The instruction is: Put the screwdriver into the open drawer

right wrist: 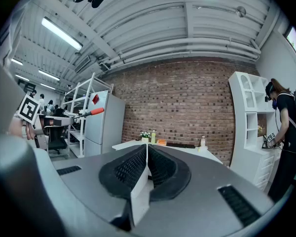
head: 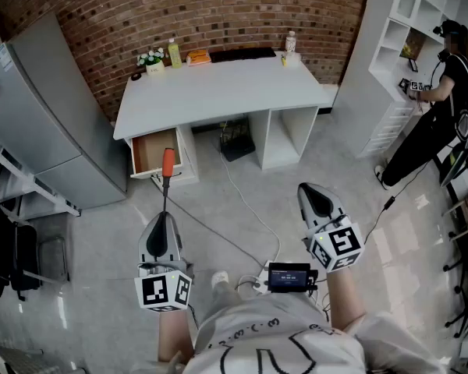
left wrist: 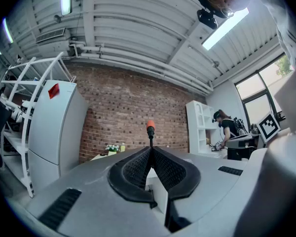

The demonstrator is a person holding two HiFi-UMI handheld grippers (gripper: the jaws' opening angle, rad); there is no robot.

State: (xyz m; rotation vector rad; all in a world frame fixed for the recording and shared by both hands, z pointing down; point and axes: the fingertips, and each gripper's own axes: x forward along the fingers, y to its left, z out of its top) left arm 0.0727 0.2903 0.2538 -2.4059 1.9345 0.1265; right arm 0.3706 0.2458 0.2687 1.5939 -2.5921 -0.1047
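The screwdriver, with an orange handle and a thin dark shaft, sticks out forward from my left gripper, which is shut on the shaft. In the left gripper view the handle stands just above the closed jaws of the gripper. The open drawer, wooden inside, juts from the left side of the white desk, just beyond the handle in the head view. My right gripper is shut with nothing in it. It sees the screwdriver off to its left.
A grey fridge stands left of the desk, a white shelf unit to its right with a person at it. A flower pot, a yellow bottle and a white bottle stand on the desk. A cable crosses the floor.
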